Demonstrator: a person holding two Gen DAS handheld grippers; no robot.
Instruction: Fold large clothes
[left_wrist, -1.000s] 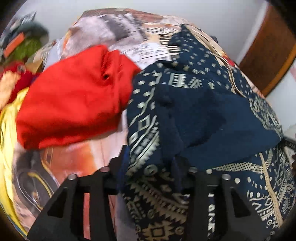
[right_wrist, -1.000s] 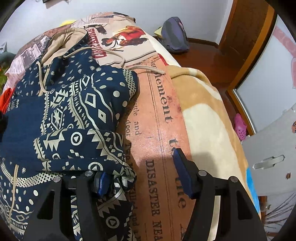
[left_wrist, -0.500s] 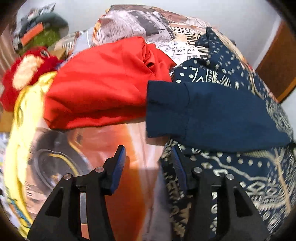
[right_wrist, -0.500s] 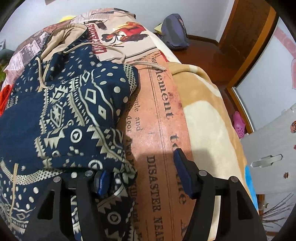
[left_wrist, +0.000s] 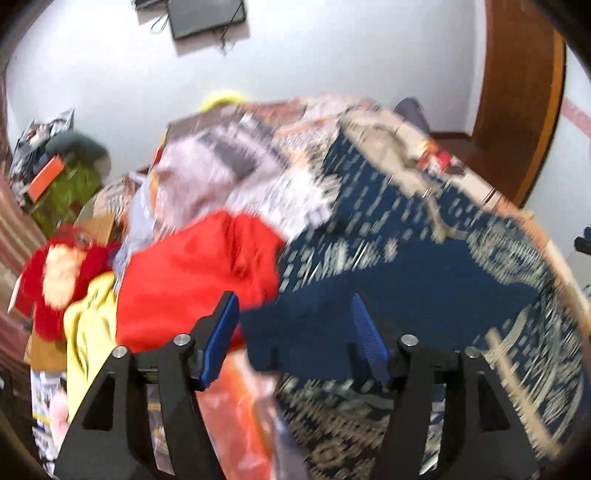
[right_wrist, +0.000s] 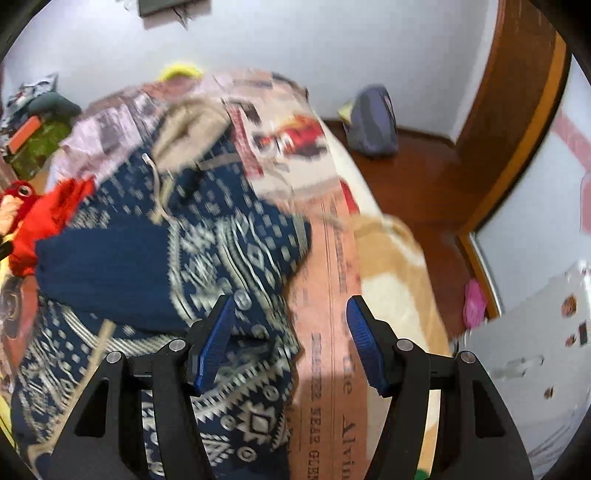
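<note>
A navy hoodie with a cream geometric pattern (left_wrist: 424, 280) lies on the bed, its plain navy sleeve folded across the body; it also shows in the right wrist view (right_wrist: 207, 258), with its tan hood lining and drawstrings at the far end. My left gripper (left_wrist: 295, 339) is open and empty, lifted above the hoodie's left edge. My right gripper (right_wrist: 290, 341) is open and empty above the hoodie's right edge. Both views are motion-blurred.
A red garment (left_wrist: 195, 273) lies left of the hoodie, with a red plush toy (left_wrist: 59, 269) and yellow cloth (left_wrist: 88, 332) further left. The bed's printed cover (right_wrist: 332, 295) shows at right, then wooden floor with a grey backpack (right_wrist: 371, 123) and a door frame.
Both grippers have pulled up and back from the hoodie, and the views now tilt toward the wall. The left gripper let go of the hoodie a second ago; the sleeve stays folded over.
</note>
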